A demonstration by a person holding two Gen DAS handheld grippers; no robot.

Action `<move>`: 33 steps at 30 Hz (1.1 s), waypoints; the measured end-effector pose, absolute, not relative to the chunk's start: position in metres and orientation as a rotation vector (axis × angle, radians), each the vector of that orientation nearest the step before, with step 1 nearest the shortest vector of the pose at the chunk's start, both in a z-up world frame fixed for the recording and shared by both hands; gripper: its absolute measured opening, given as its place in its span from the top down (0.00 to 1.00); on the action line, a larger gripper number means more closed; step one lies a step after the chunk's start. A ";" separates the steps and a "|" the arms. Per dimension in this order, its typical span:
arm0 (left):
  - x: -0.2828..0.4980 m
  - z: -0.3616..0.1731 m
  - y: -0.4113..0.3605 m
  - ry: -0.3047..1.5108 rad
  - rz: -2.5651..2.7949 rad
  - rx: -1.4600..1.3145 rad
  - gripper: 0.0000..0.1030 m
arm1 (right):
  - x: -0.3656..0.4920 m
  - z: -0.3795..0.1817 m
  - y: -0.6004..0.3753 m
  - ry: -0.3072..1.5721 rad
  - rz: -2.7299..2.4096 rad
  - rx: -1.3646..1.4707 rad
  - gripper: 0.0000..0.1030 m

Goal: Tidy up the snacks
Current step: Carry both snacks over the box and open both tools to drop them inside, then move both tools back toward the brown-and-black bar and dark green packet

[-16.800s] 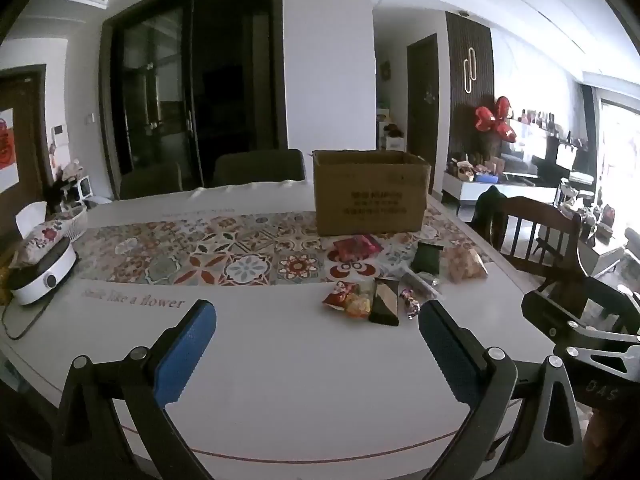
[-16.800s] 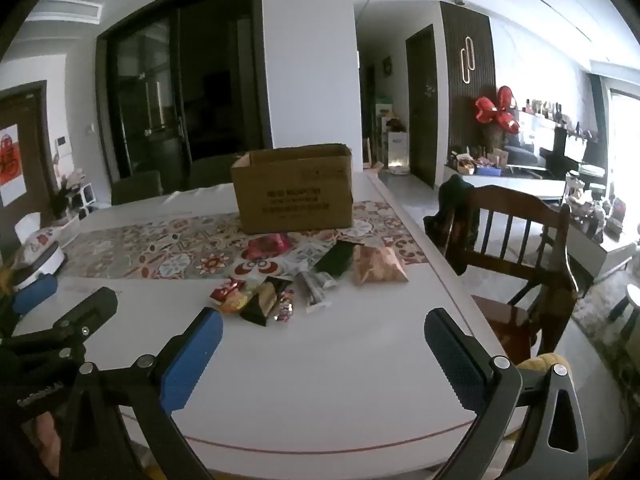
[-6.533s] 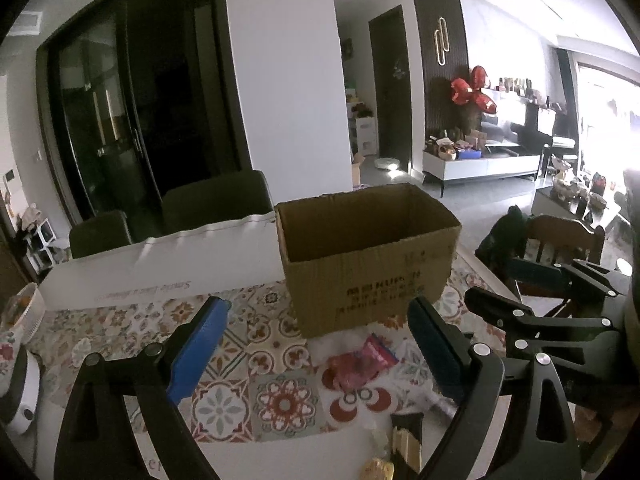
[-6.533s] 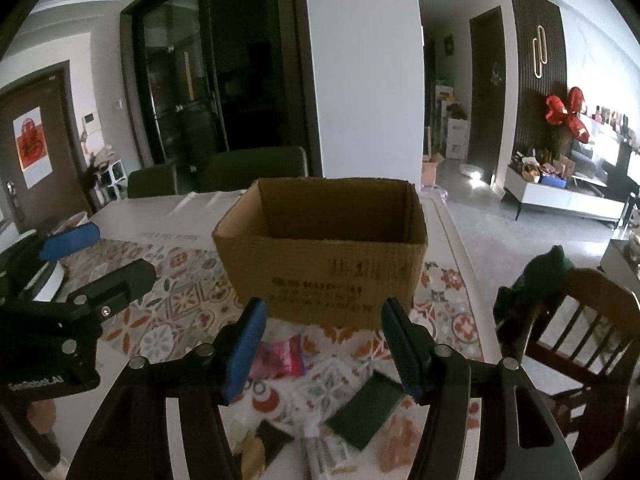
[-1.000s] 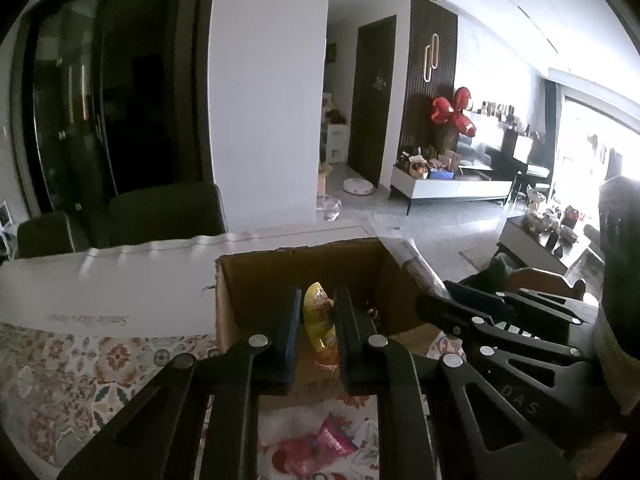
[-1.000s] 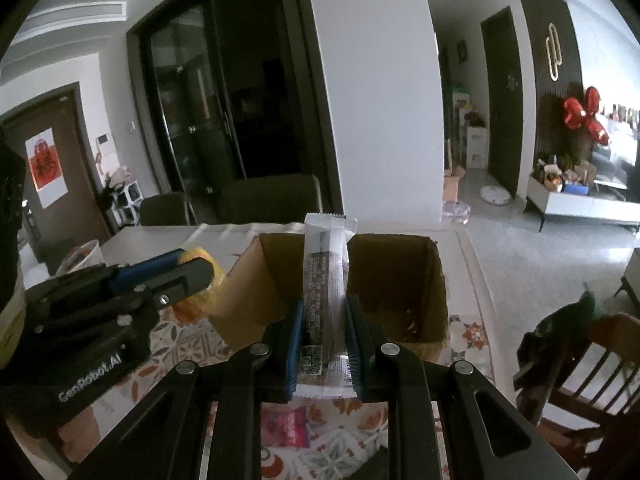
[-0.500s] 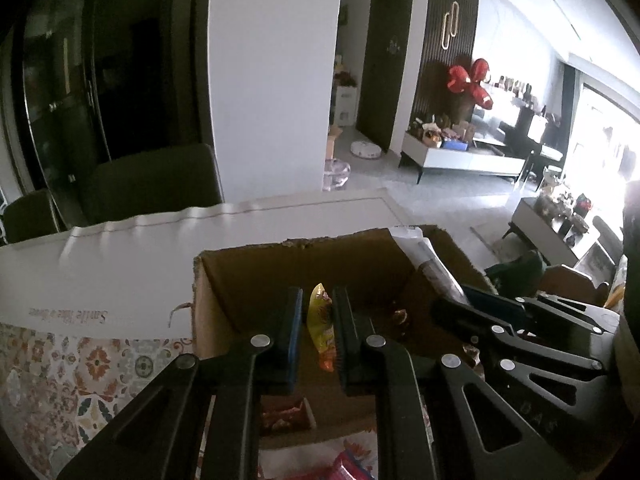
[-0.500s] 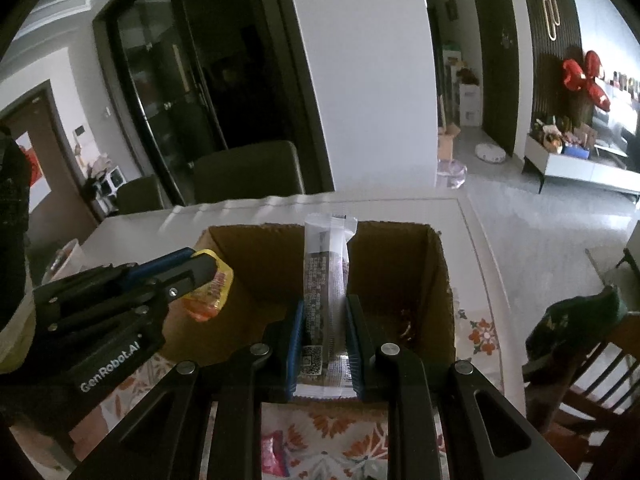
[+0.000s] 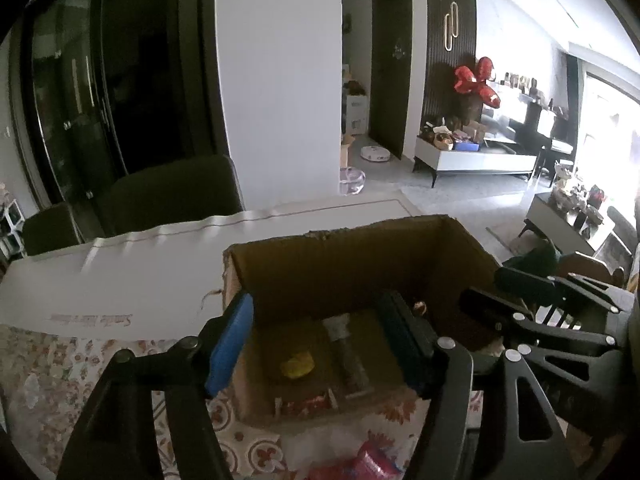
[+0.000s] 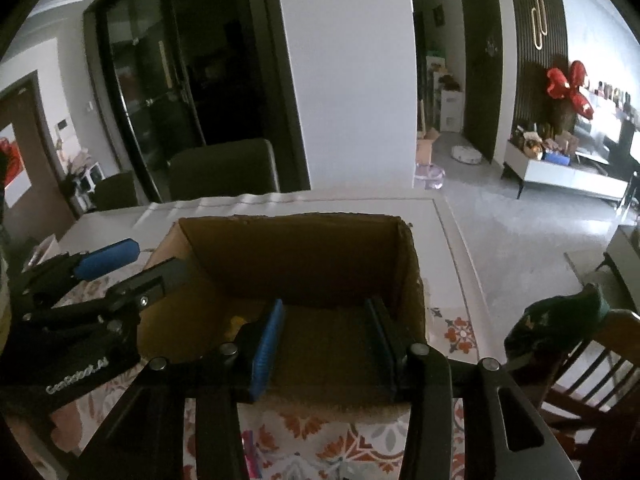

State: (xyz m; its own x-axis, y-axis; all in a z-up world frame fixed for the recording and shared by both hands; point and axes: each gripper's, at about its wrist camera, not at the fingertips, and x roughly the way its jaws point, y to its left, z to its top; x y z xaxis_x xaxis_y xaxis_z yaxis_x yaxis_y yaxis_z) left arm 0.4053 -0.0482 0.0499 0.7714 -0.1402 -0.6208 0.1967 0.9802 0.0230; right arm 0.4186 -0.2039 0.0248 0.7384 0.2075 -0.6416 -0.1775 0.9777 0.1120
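An open cardboard box (image 9: 360, 256) (image 10: 304, 260) stands on the table's patterned runner. On its floor lie a yellow snack (image 9: 297, 365), a long grey bar packet (image 9: 349, 350) and a red-and-white packet (image 9: 308, 402). My left gripper (image 9: 318, 340) hangs over the box's near left side; its jaws are opening and nothing is between them. My right gripper (image 10: 324, 350) hangs over the box's near wall, jaws also opening and empty. Each gripper shows in the other's view, the right gripper (image 9: 540, 320) and the left gripper (image 10: 100, 272). The right wrist view shows only a yellow edge of the snack (image 10: 236, 324).
A pink-red snack packet (image 9: 372, 464) lies on the runner in front of the box. A wooden chair (image 10: 580, 380) with a dark green cloth (image 10: 560, 320) stands to the right of the table. Dark chairs (image 10: 224, 172) stand behind the table's far edge.
Both grippers have opened. The yellow snack and the bar packet have left their jaws and now lie in the box. Both hands moved forward and down over it.
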 end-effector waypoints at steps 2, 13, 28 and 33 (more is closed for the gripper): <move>0.396 0.052 -0.047 0.658 -0.181 0.093 0.36 | 0.409 0.027 -0.203 0.697 0.216 0.042 0.58; 0.326 0.062 -0.046 0.596 -0.189 0.137 0.36 | 0.348 0.037 -0.205 0.626 0.254 0.068 0.58; 0.234 0.059 -0.049 0.550 -0.231 0.150 0.36 | 0.258 0.040 -0.209 0.530 0.235 0.037 0.58; 0.213 0.051 -0.052 0.550 -0.246 0.167 0.36 | 0.234 0.038 -0.211 0.510 0.232 0.025 0.58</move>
State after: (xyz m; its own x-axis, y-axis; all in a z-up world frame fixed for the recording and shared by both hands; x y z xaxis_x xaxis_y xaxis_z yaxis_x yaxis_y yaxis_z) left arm 0.2126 -0.0517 0.0511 0.8242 -0.1861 -0.5348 0.2751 0.9571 0.0909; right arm 0.2340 -0.2110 0.0376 0.8472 0.2268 -0.4805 -0.2142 0.9734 0.0818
